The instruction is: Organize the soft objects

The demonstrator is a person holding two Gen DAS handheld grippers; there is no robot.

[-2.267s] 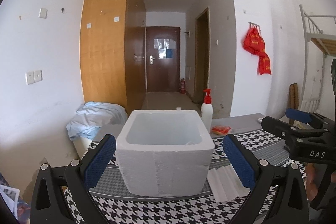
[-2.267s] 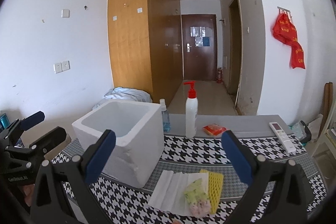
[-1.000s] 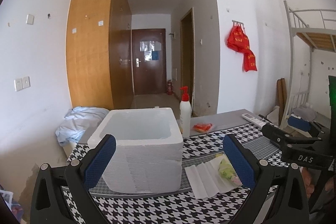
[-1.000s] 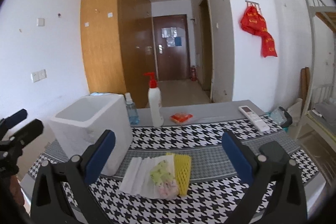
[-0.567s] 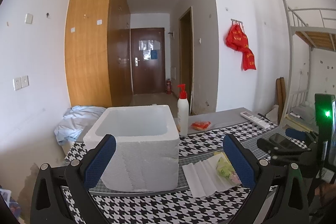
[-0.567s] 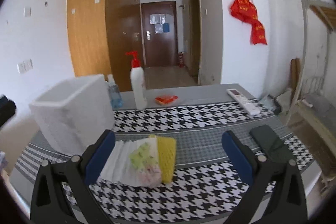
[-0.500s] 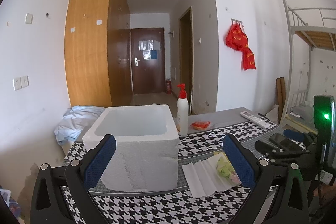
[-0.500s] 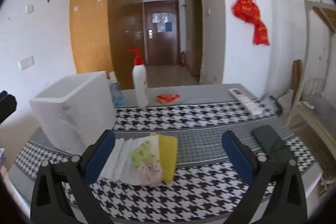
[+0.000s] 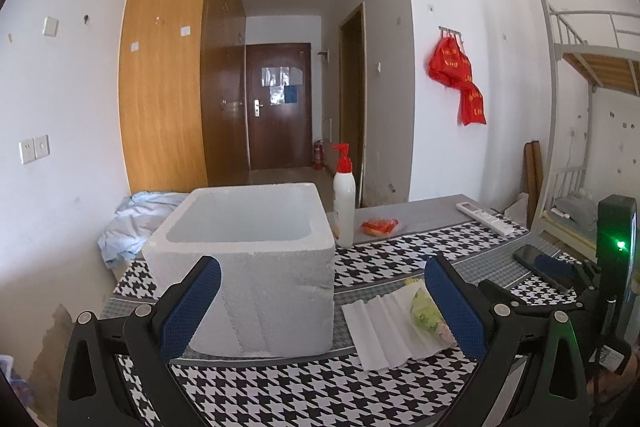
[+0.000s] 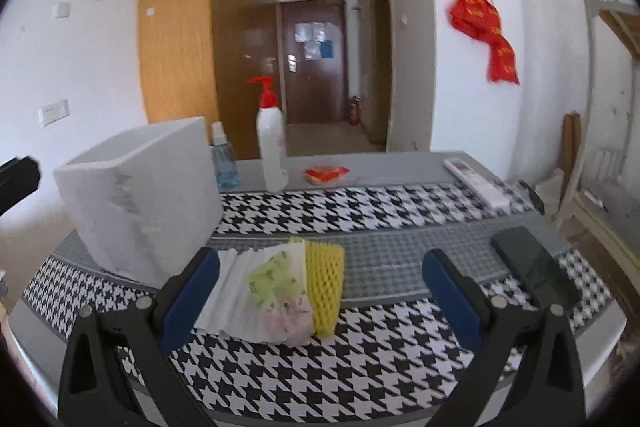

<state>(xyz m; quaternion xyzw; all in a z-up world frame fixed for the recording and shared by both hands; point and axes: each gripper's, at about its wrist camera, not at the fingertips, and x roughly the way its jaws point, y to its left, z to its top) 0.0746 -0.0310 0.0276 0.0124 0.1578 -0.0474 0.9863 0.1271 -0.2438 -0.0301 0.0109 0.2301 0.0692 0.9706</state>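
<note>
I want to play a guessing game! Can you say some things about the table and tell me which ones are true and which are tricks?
1. The foam box is empty. True.
2. The yellow foam net lies inside the box. False: it lies on the tablecloth, beside the printed pouch.
3. The right gripper is open and holds nothing. True.
4. The pump bottle has a blue top. False: its top is red.
5. The left gripper grips the white pleated sheet. False: it is open and empty.

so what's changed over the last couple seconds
The right gripper swung rightward and lined up on the soft pile: white foam sheet, floral packet, yellow foam net. The left gripper panned slightly right. Nothing was grasped or released; both stay open, the foam box unmoved.
</note>
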